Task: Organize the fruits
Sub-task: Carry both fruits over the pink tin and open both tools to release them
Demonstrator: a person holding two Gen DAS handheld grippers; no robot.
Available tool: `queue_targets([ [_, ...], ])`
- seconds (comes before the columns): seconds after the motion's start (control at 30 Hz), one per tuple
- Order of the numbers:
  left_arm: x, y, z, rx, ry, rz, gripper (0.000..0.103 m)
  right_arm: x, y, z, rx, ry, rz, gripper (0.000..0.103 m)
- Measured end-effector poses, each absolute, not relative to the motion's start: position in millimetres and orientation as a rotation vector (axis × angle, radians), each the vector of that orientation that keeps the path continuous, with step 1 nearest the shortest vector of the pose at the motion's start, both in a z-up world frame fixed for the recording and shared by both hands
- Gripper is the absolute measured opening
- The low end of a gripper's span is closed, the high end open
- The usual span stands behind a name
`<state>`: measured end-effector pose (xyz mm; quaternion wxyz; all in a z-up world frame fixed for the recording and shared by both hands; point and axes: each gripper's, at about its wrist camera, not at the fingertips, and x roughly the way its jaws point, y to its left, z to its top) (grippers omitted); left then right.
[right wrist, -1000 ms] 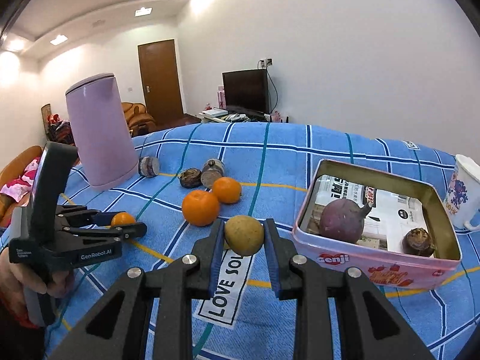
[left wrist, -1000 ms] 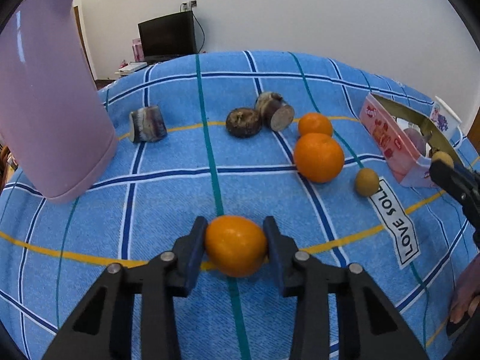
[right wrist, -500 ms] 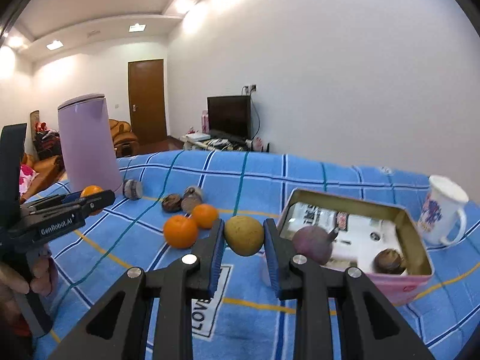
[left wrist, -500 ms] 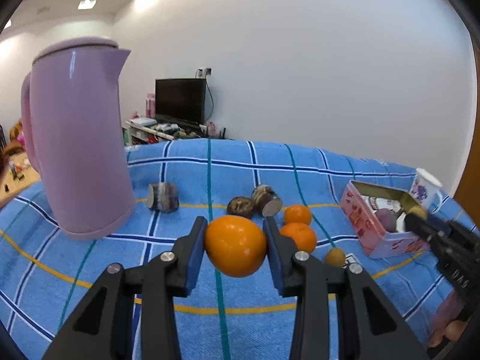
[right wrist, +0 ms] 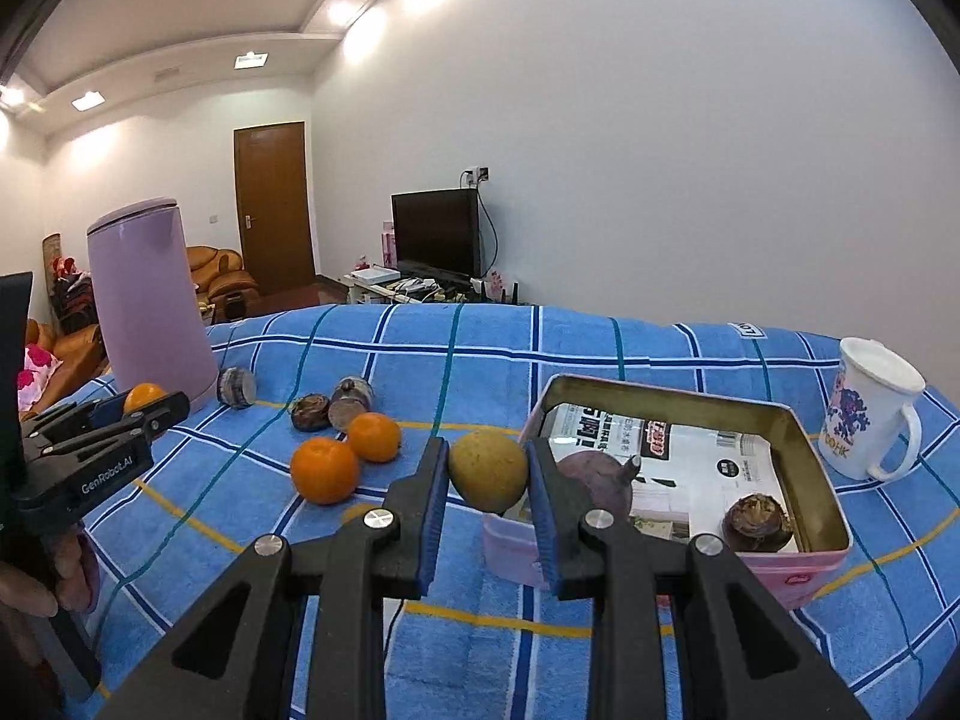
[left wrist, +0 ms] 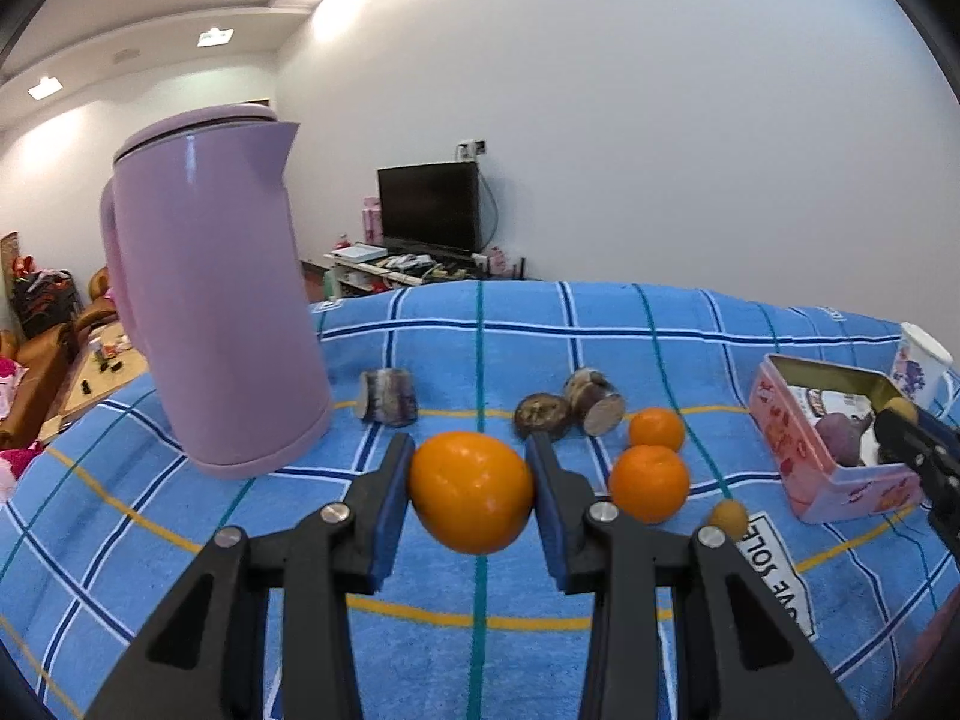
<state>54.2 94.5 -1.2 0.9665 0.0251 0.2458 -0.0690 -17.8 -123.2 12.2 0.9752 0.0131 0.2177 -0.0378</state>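
My left gripper (left wrist: 471, 489) is shut on an orange (left wrist: 472, 491), held above the blue checked cloth. My right gripper (right wrist: 487, 471) is shut on a yellow-green fruit (right wrist: 488, 470), held just at the near left corner of the pink tin box (right wrist: 804, 570). The tin holds a purple fruit (right wrist: 594, 477) and a brown fruit (right wrist: 757, 521). Two oranges (right wrist: 324, 470) (right wrist: 374, 435) lie on the cloth left of the tin. A small yellow fruit (left wrist: 729, 517) lies near the right orange in the left wrist view. The left gripper shows in the right wrist view (right wrist: 135, 411).
A tall lilac kettle (left wrist: 216, 324) stands at the left. Three brown cut pieces (left wrist: 387, 399) (left wrist: 543, 415) (left wrist: 594, 402) lie behind the oranges. A white mug (right wrist: 870, 414) stands right of the tin. A "LOVE SOL" label (left wrist: 777, 576) is on the cloth.
Both grippers have risen and levelled out with their fruits held. The right gripper has moved closer to the tin's near left corner.
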Motion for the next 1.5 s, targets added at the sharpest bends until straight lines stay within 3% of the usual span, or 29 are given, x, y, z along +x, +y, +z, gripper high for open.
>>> queue_targets([
  [0.8,41.7,33.8,3.4,0.160,0.506,-0.173,0.040,-16.0,-183.5,12.4,0.050,0.452,-0.135,0.028],
  [1.5,45.1,-73.0,26.3,0.163,0.471,-0.389,0.040,-30.2,-284.6,19.2,0.146,0.425,-0.305,0.028],
])
